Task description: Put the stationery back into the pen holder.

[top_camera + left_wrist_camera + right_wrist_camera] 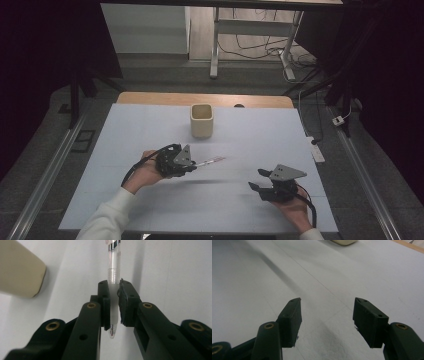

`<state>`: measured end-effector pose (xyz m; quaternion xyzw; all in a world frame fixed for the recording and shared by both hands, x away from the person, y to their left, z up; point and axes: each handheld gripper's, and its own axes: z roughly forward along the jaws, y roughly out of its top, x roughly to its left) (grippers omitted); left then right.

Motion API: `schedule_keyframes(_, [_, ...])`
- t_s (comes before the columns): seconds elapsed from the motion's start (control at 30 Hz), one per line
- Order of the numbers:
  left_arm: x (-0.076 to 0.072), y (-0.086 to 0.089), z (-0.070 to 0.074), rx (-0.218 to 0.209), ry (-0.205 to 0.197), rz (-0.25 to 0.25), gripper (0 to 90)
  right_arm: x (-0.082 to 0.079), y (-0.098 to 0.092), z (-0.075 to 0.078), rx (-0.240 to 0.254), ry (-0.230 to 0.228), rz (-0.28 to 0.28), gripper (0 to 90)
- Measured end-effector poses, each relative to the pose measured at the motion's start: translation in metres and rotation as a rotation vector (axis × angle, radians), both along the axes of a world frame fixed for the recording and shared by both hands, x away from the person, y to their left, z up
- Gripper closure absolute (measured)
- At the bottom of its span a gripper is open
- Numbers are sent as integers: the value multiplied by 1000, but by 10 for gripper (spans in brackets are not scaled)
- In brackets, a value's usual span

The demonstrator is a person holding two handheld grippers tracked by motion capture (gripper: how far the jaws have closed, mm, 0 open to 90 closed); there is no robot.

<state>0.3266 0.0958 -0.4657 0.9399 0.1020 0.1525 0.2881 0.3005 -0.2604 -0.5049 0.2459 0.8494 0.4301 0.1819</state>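
Note:
My left gripper (pixel 195 165) is shut on a clear plastic pen (pixel 212 161) and holds it level above the white table cover, pointing right. In the left gripper view the pen (pixel 113 267) runs up between the two black jaws, its tip sticking out below them. A cream square cup (pixel 201 120) stands upright at the back middle of the table; its side appears at the upper left of the left gripper view (pixel 20 270). My right gripper (pixel 256 179) hovers at the front right, open, with nothing between its fingers (pixel 367 320).
The white cover (pixel 150 130) spans most of the wooden table (pixel 150 97). A white power strip (pixel 317 150) lies along the right edge. Beyond the table stand a desk frame (pixel 215 45) and cables on the floor.

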Motion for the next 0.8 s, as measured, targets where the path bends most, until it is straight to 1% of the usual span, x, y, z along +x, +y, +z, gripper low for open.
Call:
schedule_keyframes(0.3, [0, -15, -2, 16, 2, -14, 792, -3, 11, 4, -14, -12, 20, 384])
schedule_keyframes(0.37, [1, -18, -3, 16, 7, -15, 792, -3, 12, 5, -5, -8, 22, 382])
schedule_keyframes(0.43, [1, -21, -4, 25, 8, -21, 792, -3, 14, 7, 0, -11, 25, 380])
schedule_keyframes(0.6, [4, -31, -5, 29, 14, -30, 792, -3, 21, 10, 4, -15, 42, 378])
schedule_keyframes(0.77, [4, -41, -6, 43, 15, -44, 792, -4, 30, 12, -3, -19, 49, 376])
schedule_keyframes(0.8, [4, -43, -6, 48, 16, -44, 792, -4, 31, 13, 2, -21, 50, 373])
